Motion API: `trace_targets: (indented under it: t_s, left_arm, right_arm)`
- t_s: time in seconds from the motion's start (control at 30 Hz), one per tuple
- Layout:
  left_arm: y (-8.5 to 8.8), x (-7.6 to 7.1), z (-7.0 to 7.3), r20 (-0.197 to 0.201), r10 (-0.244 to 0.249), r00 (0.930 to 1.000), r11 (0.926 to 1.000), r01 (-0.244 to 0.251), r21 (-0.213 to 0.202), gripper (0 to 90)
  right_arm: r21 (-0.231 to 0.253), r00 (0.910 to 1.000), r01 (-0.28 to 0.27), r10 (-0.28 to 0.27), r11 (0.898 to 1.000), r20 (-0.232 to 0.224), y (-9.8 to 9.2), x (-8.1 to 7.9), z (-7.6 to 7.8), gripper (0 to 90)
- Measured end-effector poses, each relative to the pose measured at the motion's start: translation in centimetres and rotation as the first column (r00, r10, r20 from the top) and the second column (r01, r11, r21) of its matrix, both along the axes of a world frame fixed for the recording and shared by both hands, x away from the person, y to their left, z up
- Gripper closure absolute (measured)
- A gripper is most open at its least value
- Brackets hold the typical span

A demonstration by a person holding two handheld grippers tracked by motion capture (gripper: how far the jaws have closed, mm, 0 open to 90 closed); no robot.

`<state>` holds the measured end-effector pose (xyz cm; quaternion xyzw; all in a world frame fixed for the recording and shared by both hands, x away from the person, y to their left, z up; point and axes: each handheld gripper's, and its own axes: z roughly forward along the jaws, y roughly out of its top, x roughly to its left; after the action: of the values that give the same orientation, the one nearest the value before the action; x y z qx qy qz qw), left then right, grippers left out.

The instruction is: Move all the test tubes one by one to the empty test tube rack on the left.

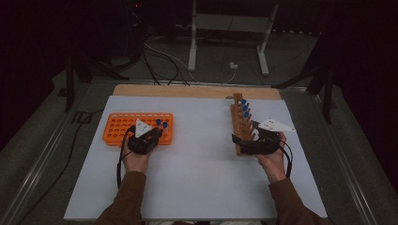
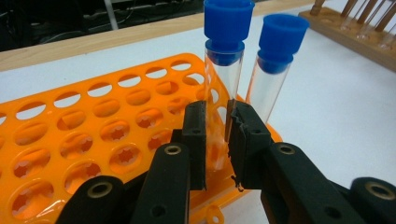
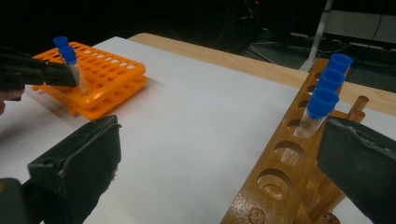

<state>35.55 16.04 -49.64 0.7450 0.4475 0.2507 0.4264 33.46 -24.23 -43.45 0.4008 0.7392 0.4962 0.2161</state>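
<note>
Gripping a clear tube with a blue cap (image 2: 227, 51), the left claw (image 2: 218, 140) is clenched on the glass just above the orange rack (image 2: 93, 126). In the left gripper view both black pads press on the tube's lower half, and the tube stands nearly upright with its bottom end down inside a hole near the rack's right edge. A second blue-capped tube (image 2: 275, 65) stands just beside it in a neighbouring hole, leaning slightly away.

From the high view, the orange rack (image 1: 123, 126) lies on the left part of the white counter (image 1: 197, 178), and the left claw (image 1: 157, 133) sits over the rack's near right corner.

The right claw (image 1: 244, 142) rests at the near end of the wooden rack (image 1: 238, 123), which runs away from the person on the right part of the counter. In the right gripper view that claw (image 3: 219, 158) is released, its jaws standing wide apart with nothing between the pads; the wooden rack (image 3: 280, 182) passes beside the right-hand jaw. Three blue-capped tubes (image 3: 322, 100) stand in a row in the wooden rack's farther holes, while the nearer holes are bare. The two racks are well apart.
</note>
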Motion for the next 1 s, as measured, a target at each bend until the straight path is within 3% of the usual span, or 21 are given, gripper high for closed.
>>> trace_targets:
  t_s: [0.47, 0.73, 1.0]
  left_arm:
    - [0.1, -0.2, -0.3, -0.013, -0.002, 0.9999, 1.0000, 0.002, 0.004, 78.0]
    - [0.7, -0.5, -0.2, -0.021, -0.008, 0.9997, 0.9994, 0.007, -0.033, 71.4]
    - [1.7, -1.5, 1.1, 0.008, -0.017, 0.9998, 0.9933, 0.017, -0.114, 58.9]
  right_arm:
    - [0.001, 1.0000, -0.003, 0.003, 1.000, 0.000, 0.0, 0.0, 0.0, 0.0]
    - [0.000, 1.0000, 0.002, -0.002, 1.000, 0.002, -0.2, 0.2, 0.0, 0.0]
    - [-0.009, 1.0000, 0.007, -0.007, 1.000, 0.006, -0.3, 0.4, 0.1, 0.0]
